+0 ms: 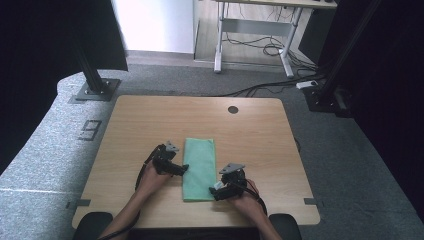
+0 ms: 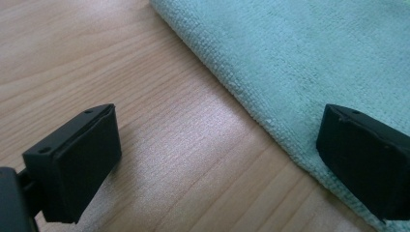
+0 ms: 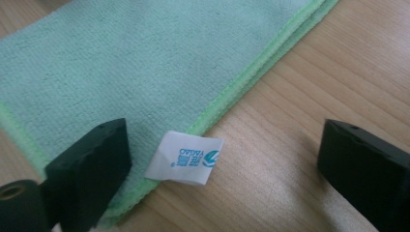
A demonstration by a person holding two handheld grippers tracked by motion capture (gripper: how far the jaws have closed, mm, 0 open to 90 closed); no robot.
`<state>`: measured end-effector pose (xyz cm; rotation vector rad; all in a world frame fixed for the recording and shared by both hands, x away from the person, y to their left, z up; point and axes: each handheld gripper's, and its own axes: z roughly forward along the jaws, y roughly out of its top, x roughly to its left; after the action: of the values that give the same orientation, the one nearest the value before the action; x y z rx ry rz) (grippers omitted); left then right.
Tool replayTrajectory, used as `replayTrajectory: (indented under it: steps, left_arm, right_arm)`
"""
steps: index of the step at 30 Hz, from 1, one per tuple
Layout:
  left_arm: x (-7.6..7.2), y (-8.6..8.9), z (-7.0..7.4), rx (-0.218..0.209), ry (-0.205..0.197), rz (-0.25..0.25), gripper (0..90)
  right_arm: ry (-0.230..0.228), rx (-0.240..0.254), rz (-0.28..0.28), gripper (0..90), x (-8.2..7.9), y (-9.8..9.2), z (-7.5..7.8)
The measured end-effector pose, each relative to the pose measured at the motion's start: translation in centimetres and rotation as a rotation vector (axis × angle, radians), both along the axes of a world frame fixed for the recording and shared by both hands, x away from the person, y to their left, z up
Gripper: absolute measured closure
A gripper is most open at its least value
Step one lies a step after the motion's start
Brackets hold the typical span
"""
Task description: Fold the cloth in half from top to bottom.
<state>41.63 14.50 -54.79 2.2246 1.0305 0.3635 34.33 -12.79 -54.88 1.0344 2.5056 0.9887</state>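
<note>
While your hands come in from the near edge of the worktop (image 1: 150,115), a folded green cloth (image 1: 199,169) lies flat on the wood between them, its long sides running away from you. You have the left tongs (image 1: 183,169) at the cloth's left long edge, about halfway along it, and the right tongs (image 1: 214,190) at the near right corner.

From the left gripper view, your left tongs (image 2: 217,164) stand spread wide. One jaw hovers over bare wood; the other sits over the cloth (image 2: 309,58), just inside its soft folded edge. Between them runs that edge, slanting across the picture, and nothing is clamped.

Over on the right gripper view, your right tongs (image 3: 225,169) are also released, jaws set well apart. One jaw is over the cloth (image 3: 135,67) at its corner, the other over the wood beyond the hem. A small white label (image 3: 186,157) with blue-green print sticks out from the stitched bright-green border and lies on the wood in the gap between the jaws, closer to the jaw over the cloth. The stacked hems show the cloth is folded in layers here. Neither pad presses on the fabric or the label.

Beyond the cloth, the worktop is plain wood with a dark round grommet (image 1: 233,109) near its far edge. Grey carpet (image 1: 350,150) surrounds the worktop, and a second desk frame (image 1: 255,35) with loose cables stands farther back.
</note>
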Motion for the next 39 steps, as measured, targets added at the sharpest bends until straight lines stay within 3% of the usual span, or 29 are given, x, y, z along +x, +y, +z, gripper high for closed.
replayTrajectory:
  steps: [4, 9, 12, 18, 26, 29, 35, 39]
  left_arm:
    - [-0.1, 0.0, 0.0, -0.001, -0.003, 0.002, 2.1]
    - [-0.1, 0.1, -0.1, -0.006, -0.007, 0.006, 2.1]
    - [-0.1, 0.1, -0.1, -0.007, -0.007, 0.004, 2.1]
    - [-0.1, 0.1, -0.1, -0.006, -0.007, 0.004, 2.1]
    - [-0.2, 0.1, -0.1, -0.006, -0.007, 0.002, 2.2]
    - [-0.2, 0.1, -0.1, -0.006, -0.007, 0.002, 2.1]
    - [-0.2, 0.1, -0.1, -0.007, -0.007, 0.005, 2.1]
    - [-0.2, 0.1, -0.1, -0.009, -0.007, 0.006, 2.2]
  right_arm:
    - [0.025, 0.022, 0.011, 9.4, 0.4, 0.0, 0.4]
    - [0.014, 0.032, 0.0, 6.7, 1.3, -0.2, 1.0]
    - [0.005, 0.018, -0.01, 1.4, 2.5, -0.2, 1.6]
    - [0.013, 0.019, -0.024, 0.6, 4.8, 0.1, 2.1]
    - [-0.012, 0.031, -0.073, 13.1, 7.7, 0.3, 2.7]
    - [-0.017, 0.035, -0.078, 13.9, 8.4, 0.3, 2.8]
    - [-0.031, 0.017, -0.096, 20.9, 10.7, 0.0, 3.3]
    - [-0.041, 0.003, -0.126, 32.6, 12.6, -0.9, 3.8]
